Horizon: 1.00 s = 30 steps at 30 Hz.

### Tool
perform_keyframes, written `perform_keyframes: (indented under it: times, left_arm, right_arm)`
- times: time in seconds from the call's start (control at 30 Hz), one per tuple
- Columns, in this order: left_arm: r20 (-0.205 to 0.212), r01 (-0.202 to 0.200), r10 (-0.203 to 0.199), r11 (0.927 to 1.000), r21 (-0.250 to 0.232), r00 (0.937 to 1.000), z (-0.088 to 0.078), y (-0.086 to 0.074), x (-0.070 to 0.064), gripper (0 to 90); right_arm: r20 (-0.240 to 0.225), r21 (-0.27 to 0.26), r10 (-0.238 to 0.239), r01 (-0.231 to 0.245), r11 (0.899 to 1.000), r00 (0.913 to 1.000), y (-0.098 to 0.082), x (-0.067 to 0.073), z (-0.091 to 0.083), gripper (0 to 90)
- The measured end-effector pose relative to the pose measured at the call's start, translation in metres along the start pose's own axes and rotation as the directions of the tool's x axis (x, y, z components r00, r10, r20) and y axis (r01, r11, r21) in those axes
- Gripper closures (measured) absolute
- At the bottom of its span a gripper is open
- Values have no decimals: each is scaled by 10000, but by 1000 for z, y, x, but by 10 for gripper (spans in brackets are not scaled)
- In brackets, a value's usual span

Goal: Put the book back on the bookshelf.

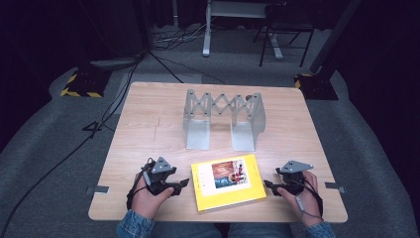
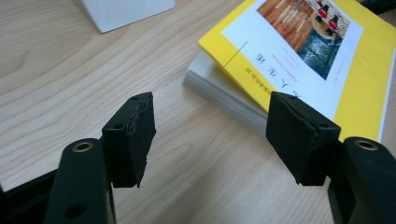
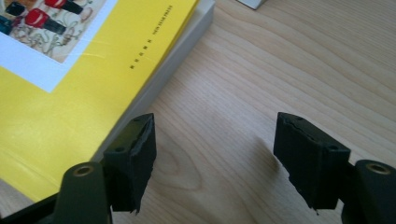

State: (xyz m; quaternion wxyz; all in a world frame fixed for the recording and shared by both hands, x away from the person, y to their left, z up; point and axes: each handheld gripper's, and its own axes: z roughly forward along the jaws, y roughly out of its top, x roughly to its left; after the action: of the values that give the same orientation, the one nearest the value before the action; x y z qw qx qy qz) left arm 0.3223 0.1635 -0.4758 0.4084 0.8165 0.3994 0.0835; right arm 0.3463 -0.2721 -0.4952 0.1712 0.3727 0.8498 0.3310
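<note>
A yellow book [image 1: 228, 182] with a white panel and a picture on its cover lies flat near the table's front edge. My left gripper [image 1: 182, 184] sits just left of it, held in a hand, jaws open and empty; in the left gripper view the book [image 2: 299, 51] lies ahead and to the right of the left gripper [image 2: 211, 133]. My right gripper [image 1: 269, 187] rests just right of the book, also open and empty. The right gripper view has the book [image 3: 79, 79] to the left of the right gripper [image 3: 215, 158].
A grey metal expanding rack [image 1: 223, 119] with two flat feet stands at the table's middle, behind the book. The wooden table [image 1: 148, 129] is bare on both sides. Stands and cables lie on the floor beyond the far edge.
</note>
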Motion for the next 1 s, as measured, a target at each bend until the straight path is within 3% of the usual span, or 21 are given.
perform_keyframes:
  times: [0.17, 0.23, 0.43, 0.53, 0.67, 1.0]
  left_arm:
    - [331, 165, -168, 9998, 83, 9993, 6, 1, -2, 341]
    - [373, 240, -244, 9996, 115, 9990, 8, 0, -2, 343]
    - [654, 372, -375, 9993, 63, 9972, 14, 0, -5, 372]
    - [1110, 437, -437, 9990, 23, 9929, 20, 0, -7, 391]
    - [925, 224, -256, 9991, 358, 9954, 27, -1, -9, 426]
    - [1320, 655, -699, 9972, 372, 9888, 32, -4, -6, 414]
  right_arm:
    - [-95, 43, -246, 247, 9997, 9997, 4, 7, 1, 345]
    - [-309, 30, -216, 217, 9998, 9993, 3, 7, 1, 414]
    - [-499, 12, -304, 305, 9995, 9983, 3, 9, 0, 488]
    - [-695, -70, -225, 220, 9997, 9973, 3, 11, 1, 485]
    - [-834, -177, -282, 268, 9995, 9961, 4, 14, 3, 456]
    - [-795, -105, -274, 267, 9996, 9965, 5, 16, 4, 446]
